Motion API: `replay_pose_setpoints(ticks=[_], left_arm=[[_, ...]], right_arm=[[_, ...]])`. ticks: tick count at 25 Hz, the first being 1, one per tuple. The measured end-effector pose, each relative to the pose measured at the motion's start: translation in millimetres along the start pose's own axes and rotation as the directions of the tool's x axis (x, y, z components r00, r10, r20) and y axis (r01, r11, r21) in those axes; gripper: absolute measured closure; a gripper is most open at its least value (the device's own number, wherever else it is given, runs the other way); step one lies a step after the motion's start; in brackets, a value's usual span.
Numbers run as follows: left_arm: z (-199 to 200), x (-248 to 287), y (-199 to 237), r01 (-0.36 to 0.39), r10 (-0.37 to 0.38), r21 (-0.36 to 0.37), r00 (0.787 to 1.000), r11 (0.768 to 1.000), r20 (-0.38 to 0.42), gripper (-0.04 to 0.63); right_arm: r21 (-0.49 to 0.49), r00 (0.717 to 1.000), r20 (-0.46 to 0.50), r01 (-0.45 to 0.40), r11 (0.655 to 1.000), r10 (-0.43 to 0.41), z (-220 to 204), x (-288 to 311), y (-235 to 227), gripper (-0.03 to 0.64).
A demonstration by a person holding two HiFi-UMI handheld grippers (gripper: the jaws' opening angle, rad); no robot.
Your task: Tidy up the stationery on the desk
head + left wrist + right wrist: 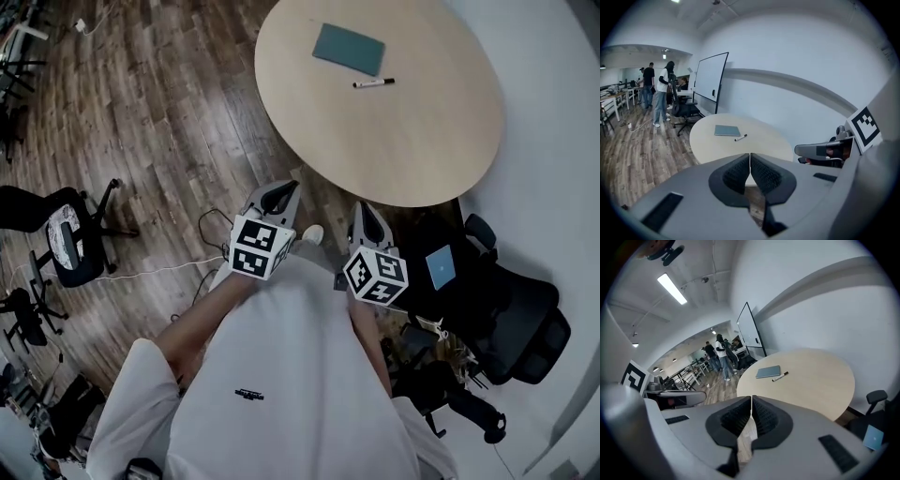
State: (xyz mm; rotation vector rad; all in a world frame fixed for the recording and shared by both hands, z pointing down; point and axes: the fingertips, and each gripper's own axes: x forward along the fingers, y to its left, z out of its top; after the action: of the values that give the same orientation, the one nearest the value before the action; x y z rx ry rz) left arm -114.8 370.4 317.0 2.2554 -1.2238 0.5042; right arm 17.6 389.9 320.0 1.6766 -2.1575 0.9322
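While the left gripper (279, 193) and right gripper (367, 213) hover short of the round table's (422, 150) near edge, both with jaws pressed together on nothing, the teal notebook (349, 49) lies on the tabletop's far part, black marker (373, 83) just beside it.

Operator wears a white short-sleeved T-shirt (281, 375) with a small dark print (249, 395) mid-chest and a loose sleeve (131, 398), wide at the hem. Both the left gripper (281, 190) and the right gripper (364, 208) have light grey moulded shells that taper toward the tips. Each carries a white cube with black square markers: left cube (260, 247), right cube (377, 275). The pads (737, 174) are black, finely ribbed and set in a dark surround. Dark rectangular slots (661, 211) sit in the shell on either side.
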Motion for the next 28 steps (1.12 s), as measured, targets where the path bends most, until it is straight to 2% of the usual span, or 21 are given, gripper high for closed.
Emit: replay_pose_setpoints(ticks=[5, 13, 22, 28], left_arm=[[20.2, -20.3, 39.5, 0.050, -0.048, -0.034, 0.997, 0.998, 0.055, 0.574], [18.6, -27.0, 81.7, 0.114, -0.113, -0.030, 0.994, 0.993, 0.011, 0.574], [47.2, 17.5, 101.6, 0.122, -0.122, -0.020, 0.992, 0.992, -0.010, 0.574], [79.6, 69.4, 98.1, 0.111, -0.111, -0.001, 0.993, 0.994, -0.029, 0.574]], right_arm=[[-0.028, 1.000, -0.001, 0.012, 1.000, -0.012, 9.9, 29.1, 51.6, 0.583], [-0.057, 1.000, -0.016, 0.007, 0.998, -0.008, 9.2, 56.5, 108.8, 0.583], [-0.016, 1.000, -0.006, 0.020, 1.000, -0.021, 41.4, 99.7, 85.9, 0.581], [-0.006, 1.000, 0.007, 0.021, 1.000, -0.021, 84.9, 134.1, 40.7, 0.583]])
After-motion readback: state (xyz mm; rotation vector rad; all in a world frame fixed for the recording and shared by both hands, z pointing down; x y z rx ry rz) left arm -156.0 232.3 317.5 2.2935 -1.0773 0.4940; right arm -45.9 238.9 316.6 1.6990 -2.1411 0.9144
